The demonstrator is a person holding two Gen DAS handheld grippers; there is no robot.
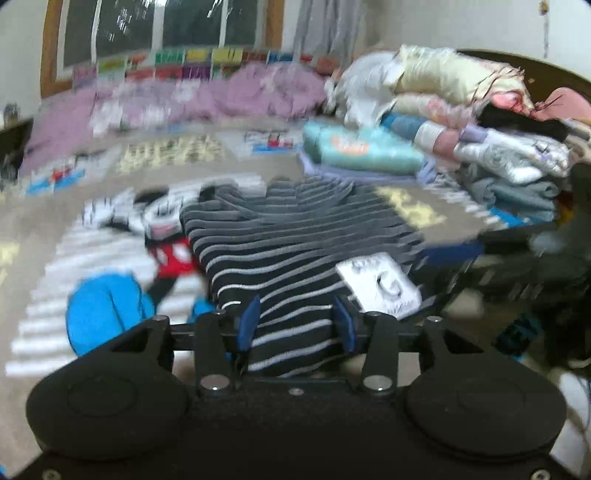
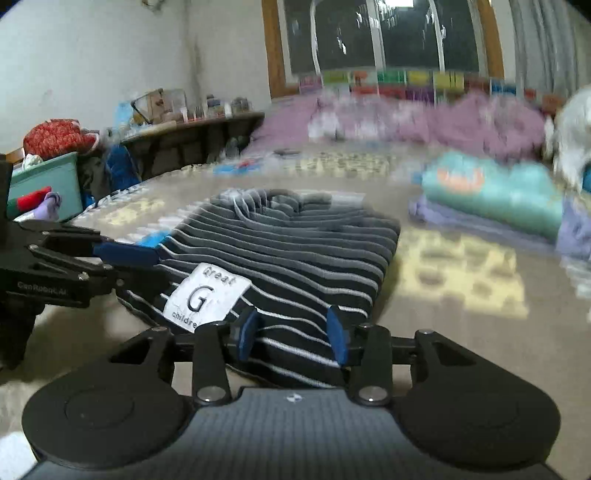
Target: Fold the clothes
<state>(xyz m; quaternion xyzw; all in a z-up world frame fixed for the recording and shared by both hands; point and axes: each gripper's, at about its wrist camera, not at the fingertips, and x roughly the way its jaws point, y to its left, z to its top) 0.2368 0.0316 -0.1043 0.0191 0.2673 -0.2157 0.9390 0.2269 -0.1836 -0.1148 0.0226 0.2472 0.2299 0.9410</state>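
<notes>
Left wrist view: left gripper [image 1: 297, 325] at bottom centre, jaws apart, blue pads [image 1: 248, 325] standing either side of the near hem of a striped garment [image 1: 280, 236] without pressing it. Folded into a compact dark rectangle with thin white stripes, lying centre frame on a cartoon-print bedspread [image 1: 110, 236]; white patch [image 1: 380, 284] with a large G at its lower right corner. Seen only here: a tall stack of folded clothes [image 1: 480, 140] at upper right, and a red-and-blue cartoon figure on the spread, lower left. Teal folded item [image 1: 362, 149] right of centre, purple blanket [image 1: 207, 99] across the back, window [image 1: 159, 29] along the top. Much of the frame blurred.

Right wrist view: right gripper [image 2: 295, 332] at bottom centre, jaws likewise parted, the hem lying loose between the pads. Left gripper [image 2: 122, 254] entering from the left edge, blue tip at the garment's left corner. Patch lettering readable here. Seen only here: a wooden shelf [image 2: 192, 125] of clutter and a teal bin [image 2: 51, 181] with a red item on top, upper left.
</notes>
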